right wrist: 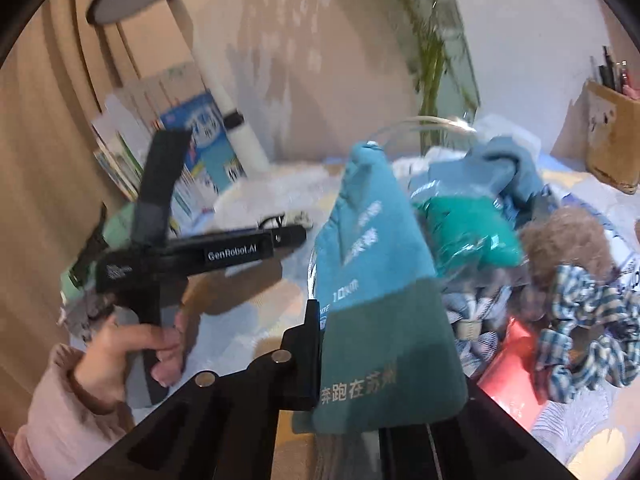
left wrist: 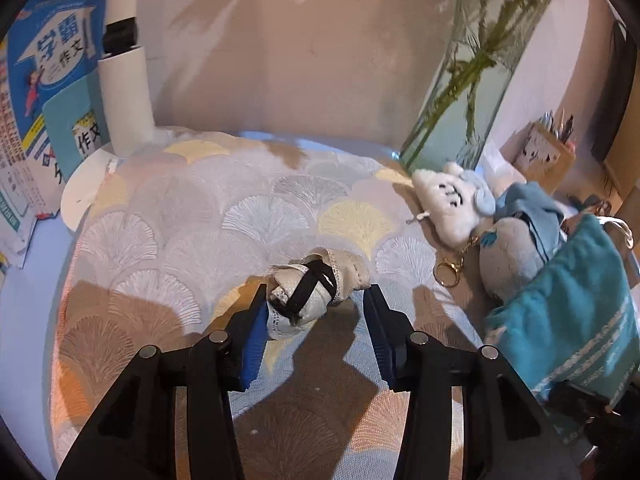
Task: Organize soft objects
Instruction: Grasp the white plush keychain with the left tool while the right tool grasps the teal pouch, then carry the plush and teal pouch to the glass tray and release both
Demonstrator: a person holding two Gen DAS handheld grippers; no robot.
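Note:
In the left wrist view my left gripper [left wrist: 316,300] is open, its jaws on either side of a rolled white cloth bundle tied with a black band [left wrist: 310,292] that lies on the patterned cloth [left wrist: 180,220]. A white plush keychain [left wrist: 448,204], a grey plush [left wrist: 508,256] and a teal towel [left wrist: 572,320] lie to its right. In the right wrist view my right gripper [right wrist: 384,320] is shut on the teal towel [right wrist: 380,288], which hangs over the jaws and hides the right finger. A brown fluffy toy [right wrist: 564,240] and a blue checked scrunchie [right wrist: 588,328] lie in a pile at the right.
A glass vase with green stems [left wrist: 464,92] stands behind the plush toys. A white lamp post [left wrist: 124,92] and blue books [left wrist: 52,76] stand at the left. A pen holder box [right wrist: 612,132] is at the far right. A red item [right wrist: 508,364] lies under the scrunchie.

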